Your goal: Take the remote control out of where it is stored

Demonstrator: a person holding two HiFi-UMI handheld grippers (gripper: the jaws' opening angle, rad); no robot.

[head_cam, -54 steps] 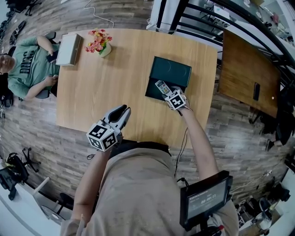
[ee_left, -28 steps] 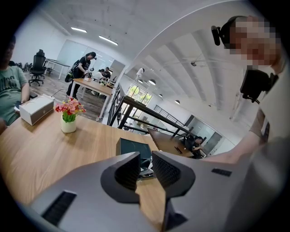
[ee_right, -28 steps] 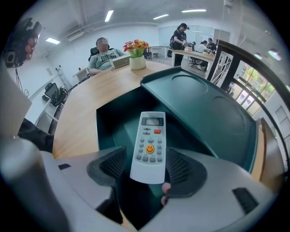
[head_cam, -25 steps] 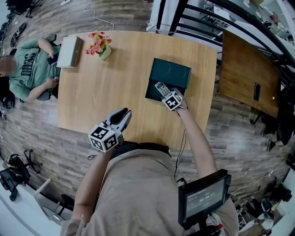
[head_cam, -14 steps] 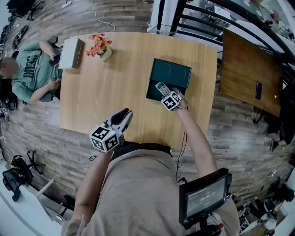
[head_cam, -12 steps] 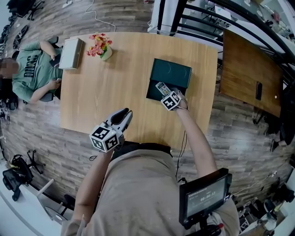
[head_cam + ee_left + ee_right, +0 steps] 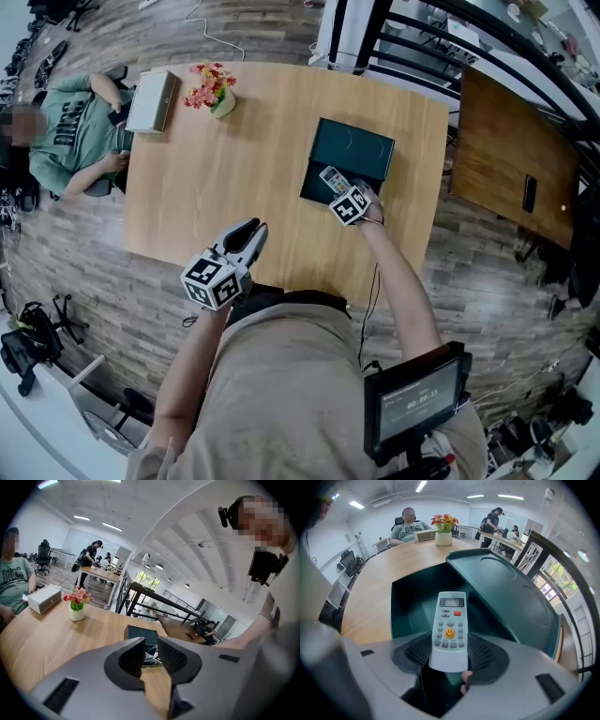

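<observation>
Remote control (image 7: pixel 449 625) in green box (image 7: pixel 405 606), gripped by just-closing right fingers (image 7: pixel 485 653); left fingers (image 7: pixel 133 656) apart.

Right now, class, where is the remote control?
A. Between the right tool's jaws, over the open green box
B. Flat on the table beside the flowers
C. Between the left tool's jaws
A: the right gripper view shows the remote control between the jaws of the right tool, which have just been closing and now pinch its sides, above the open green box.
</observation>
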